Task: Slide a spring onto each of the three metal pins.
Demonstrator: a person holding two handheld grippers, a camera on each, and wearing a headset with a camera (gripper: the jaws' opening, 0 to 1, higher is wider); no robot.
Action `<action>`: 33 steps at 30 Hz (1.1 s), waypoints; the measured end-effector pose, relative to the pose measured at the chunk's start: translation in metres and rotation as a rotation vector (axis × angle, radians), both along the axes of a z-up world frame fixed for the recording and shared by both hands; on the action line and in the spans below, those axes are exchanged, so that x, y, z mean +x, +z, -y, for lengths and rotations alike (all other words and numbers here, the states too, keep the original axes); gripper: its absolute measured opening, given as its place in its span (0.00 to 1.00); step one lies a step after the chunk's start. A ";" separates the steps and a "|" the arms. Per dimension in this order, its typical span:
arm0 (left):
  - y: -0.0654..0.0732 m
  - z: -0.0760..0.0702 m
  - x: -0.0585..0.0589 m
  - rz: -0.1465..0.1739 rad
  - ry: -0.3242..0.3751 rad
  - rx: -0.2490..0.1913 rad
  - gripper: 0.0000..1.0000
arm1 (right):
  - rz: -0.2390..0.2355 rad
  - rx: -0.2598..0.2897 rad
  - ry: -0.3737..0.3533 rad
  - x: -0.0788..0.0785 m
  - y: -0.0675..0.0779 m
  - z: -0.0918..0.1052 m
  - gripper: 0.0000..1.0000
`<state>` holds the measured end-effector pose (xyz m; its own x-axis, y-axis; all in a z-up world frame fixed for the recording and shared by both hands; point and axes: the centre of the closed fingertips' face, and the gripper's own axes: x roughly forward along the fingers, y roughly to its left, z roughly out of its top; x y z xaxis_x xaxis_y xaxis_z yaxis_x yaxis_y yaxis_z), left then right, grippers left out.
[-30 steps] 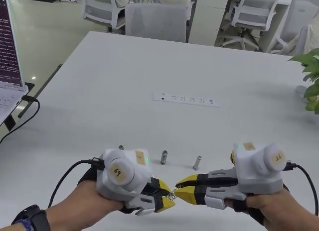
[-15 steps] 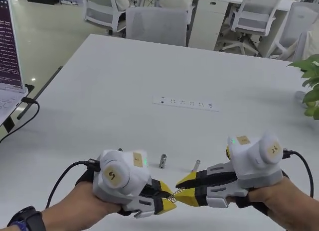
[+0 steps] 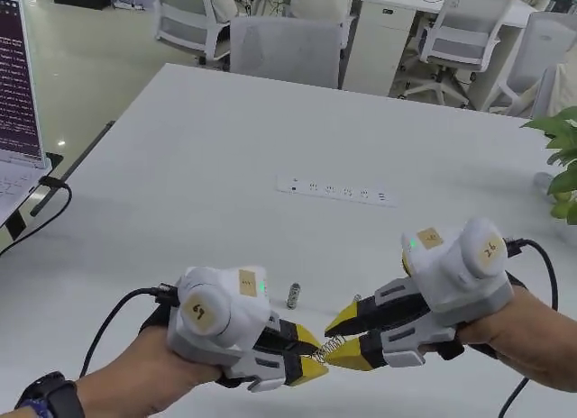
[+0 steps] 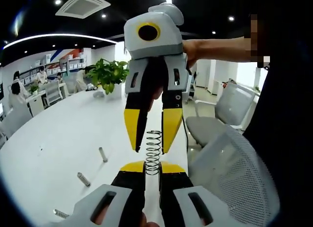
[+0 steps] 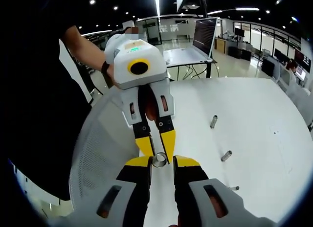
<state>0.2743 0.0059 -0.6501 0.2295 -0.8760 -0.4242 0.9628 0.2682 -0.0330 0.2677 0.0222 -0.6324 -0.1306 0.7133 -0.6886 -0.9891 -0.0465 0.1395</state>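
Starting at 9 o'clock in the head view, a laptop (image 3: 18, 94) sits off the edge of the white table (image 3: 225, 148). Near 7 o'clock, the left gripper (image 3: 308, 355) has its jaws closed tight on one end of a spring (image 4: 153, 147); its own view shows the yellow tips pinching the bottom coils. The spring sticks straight out past those tips, so in the head view its long axis runs roughly from 9 to 3 o'clock, in the air just above the table. Its free end reaches between the jaws of the right gripper (image 3: 335, 344), which comes in from 4 o'clock, nose to nose with the left. Those jaws stand partly open on either side of the end coils; whether either touches the wire I cannot tell. The three pins (image 4: 83, 179) are on the table beyond the grippers, toward 12 o'clock from the spring, the nearest pin (image 3: 293, 295) just past the left gripper's tips. They are too small to tell if any carries a spring already. Farther off at 12 o'clock lies a power strip (image 3: 335, 191), and at 3 o'clock a plant (image 3: 561, 157). This looks like a hand-over or re-grip. The coming move turns on the spring pointing sideways while the pins lie ahead, with both grippers about equally near them.
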 end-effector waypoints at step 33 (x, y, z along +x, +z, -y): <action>0.022 0.020 0.004 0.033 -0.023 -0.045 0.01 | 0.110 -0.181 0.186 0.000 0.012 0.011 0.11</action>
